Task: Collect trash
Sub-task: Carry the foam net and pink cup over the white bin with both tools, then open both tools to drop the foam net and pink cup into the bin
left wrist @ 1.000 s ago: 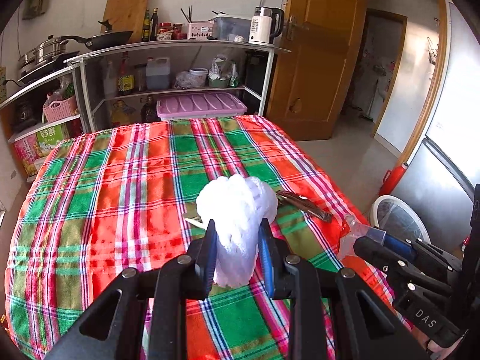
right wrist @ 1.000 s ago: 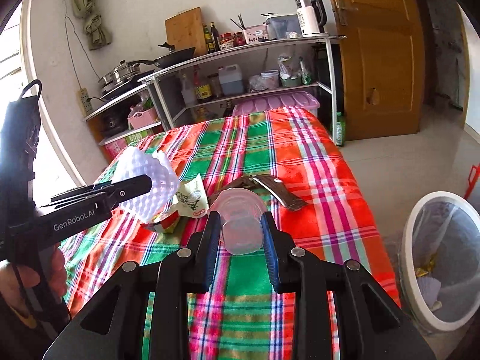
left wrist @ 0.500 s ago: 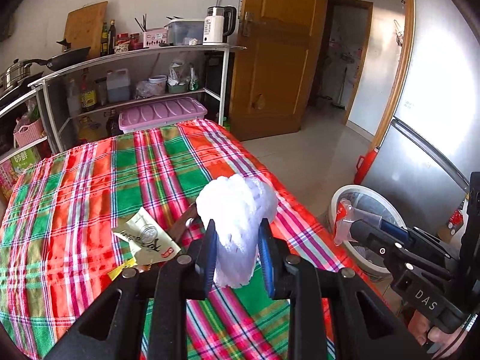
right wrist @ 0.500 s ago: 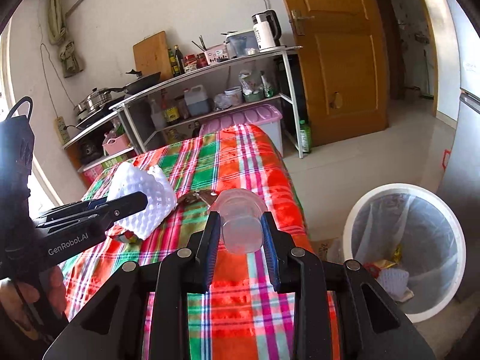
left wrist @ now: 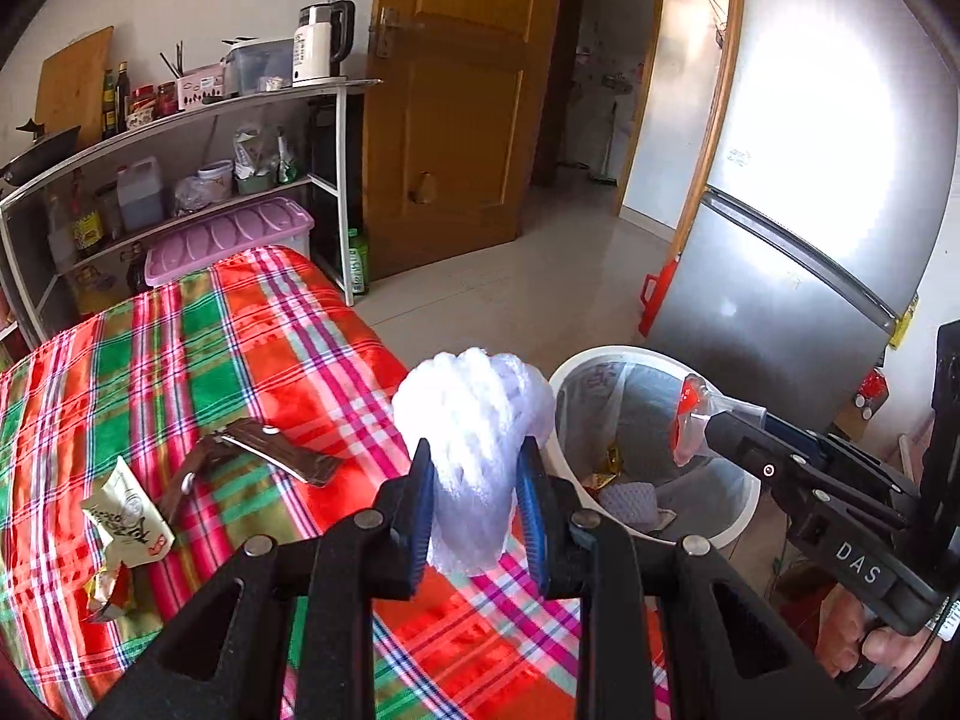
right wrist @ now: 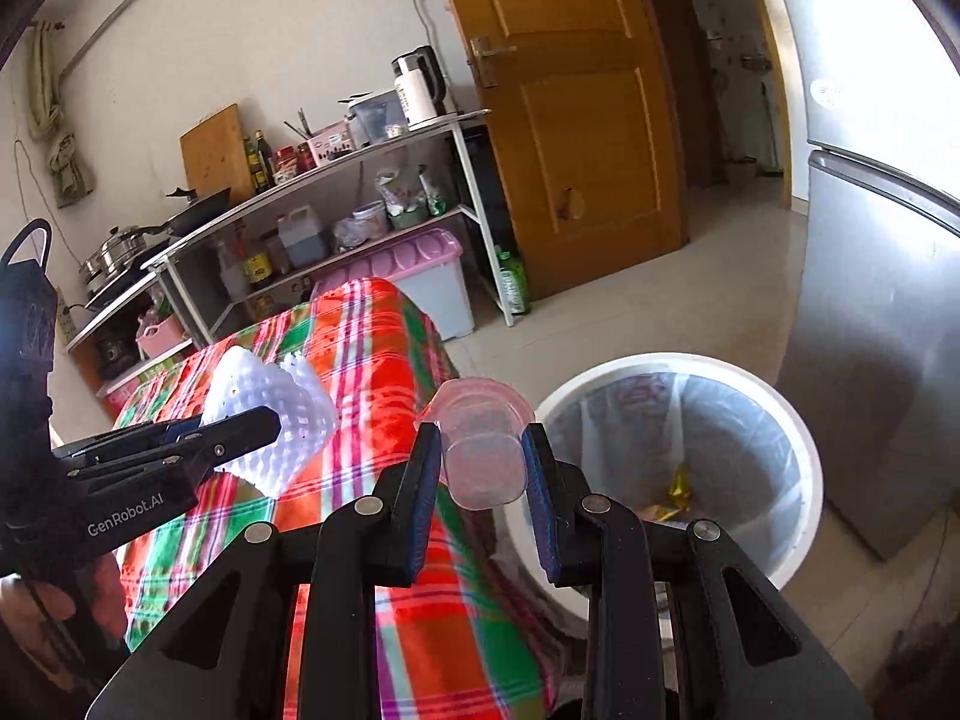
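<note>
Between the left gripper's [left wrist: 474,483] jaws sits white foam netting [left wrist: 471,450] — pinched; right gripper [right wrist: 480,468] clamps a plastic cup [right wrist: 483,450].

A wooden door [left wrist: 456,114] stands beside a metal shelf rack [left wrist: 180,138] against a pale wall [right wrist: 270,30]. A steel refrigerator [left wrist: 828,180] gleams with glare above the light tiled floor [left wrist: 540,276].

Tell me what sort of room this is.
Most likely a home kitchen with an eating area. A tall refrigerator stands by the doorway, a metal shelf rack holds an electric kettle, oil bottles and a frying pan, and a table wears a plaid tablecloth.
</note>
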A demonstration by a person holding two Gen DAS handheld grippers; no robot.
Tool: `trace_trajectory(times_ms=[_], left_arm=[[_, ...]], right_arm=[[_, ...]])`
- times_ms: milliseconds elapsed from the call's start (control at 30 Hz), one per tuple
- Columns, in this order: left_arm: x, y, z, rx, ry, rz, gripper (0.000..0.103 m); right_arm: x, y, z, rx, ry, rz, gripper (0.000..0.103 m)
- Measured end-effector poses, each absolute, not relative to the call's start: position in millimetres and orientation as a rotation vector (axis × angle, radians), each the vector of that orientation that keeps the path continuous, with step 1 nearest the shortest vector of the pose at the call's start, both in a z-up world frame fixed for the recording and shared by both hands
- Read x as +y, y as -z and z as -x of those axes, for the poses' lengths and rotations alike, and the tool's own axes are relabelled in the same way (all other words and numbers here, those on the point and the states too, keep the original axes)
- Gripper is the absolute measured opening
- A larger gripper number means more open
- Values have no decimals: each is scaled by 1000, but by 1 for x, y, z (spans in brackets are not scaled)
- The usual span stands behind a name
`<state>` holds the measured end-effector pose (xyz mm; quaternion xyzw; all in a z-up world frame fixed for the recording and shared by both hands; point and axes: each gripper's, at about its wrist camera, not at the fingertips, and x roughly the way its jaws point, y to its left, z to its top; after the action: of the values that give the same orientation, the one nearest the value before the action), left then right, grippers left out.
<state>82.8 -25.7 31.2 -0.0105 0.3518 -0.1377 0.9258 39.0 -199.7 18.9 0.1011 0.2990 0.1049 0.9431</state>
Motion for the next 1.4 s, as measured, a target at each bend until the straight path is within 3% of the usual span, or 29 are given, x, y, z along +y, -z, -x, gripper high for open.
trace_trajectory(times_ms=[1033, 1167, 1400], left_arm=[[-141, 13, -123, 855, 412, -73, 27], [-143, 15, -126, 863, 408, -67, 32], [-143, 16, -129, 867, 402, -59, 54]], right_arm=[[-307, 24, -63, 731, 15, -223, 30], [-313, 30, -67, 750, 23, -241, 30], [-313, 32, -69, 759, 26, -234, 30]])
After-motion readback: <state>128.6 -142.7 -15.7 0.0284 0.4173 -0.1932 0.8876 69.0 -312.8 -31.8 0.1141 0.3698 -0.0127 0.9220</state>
